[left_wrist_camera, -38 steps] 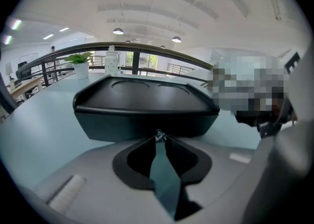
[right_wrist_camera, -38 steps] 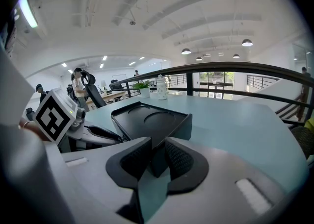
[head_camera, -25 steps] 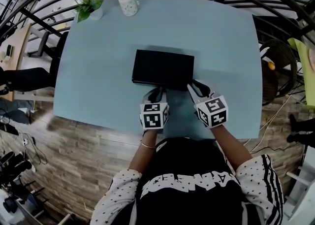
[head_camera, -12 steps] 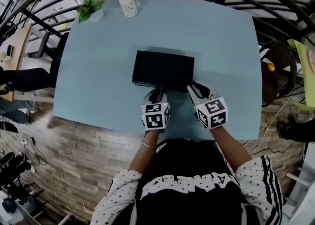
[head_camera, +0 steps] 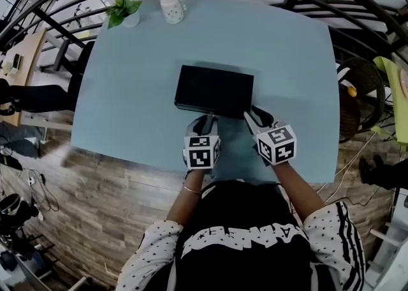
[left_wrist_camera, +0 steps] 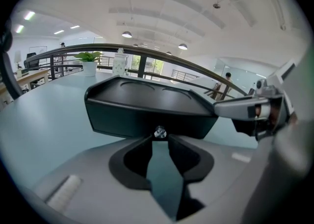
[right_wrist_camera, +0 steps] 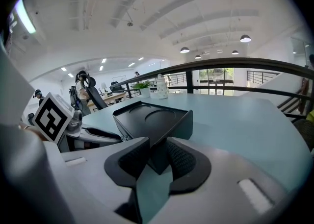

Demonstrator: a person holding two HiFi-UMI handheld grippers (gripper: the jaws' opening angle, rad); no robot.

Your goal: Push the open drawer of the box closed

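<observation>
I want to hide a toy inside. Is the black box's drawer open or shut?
Looks shut: from above the black box is one plain rectangle, and its front with the knob sits flush.

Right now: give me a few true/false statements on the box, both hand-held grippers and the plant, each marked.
1. The black box rests on the light blue table. True.
2. The left hand-held gripper is at the box's far side. False: it is at the near front, with the small knob at its jaw tips.
3. The right hand-held gripper has its jaws apart, astride the box's near right corner. True.
4. The potted plant stands on top of the box. False: it stands at the table's far left corner, well apart from the box.
</observation>
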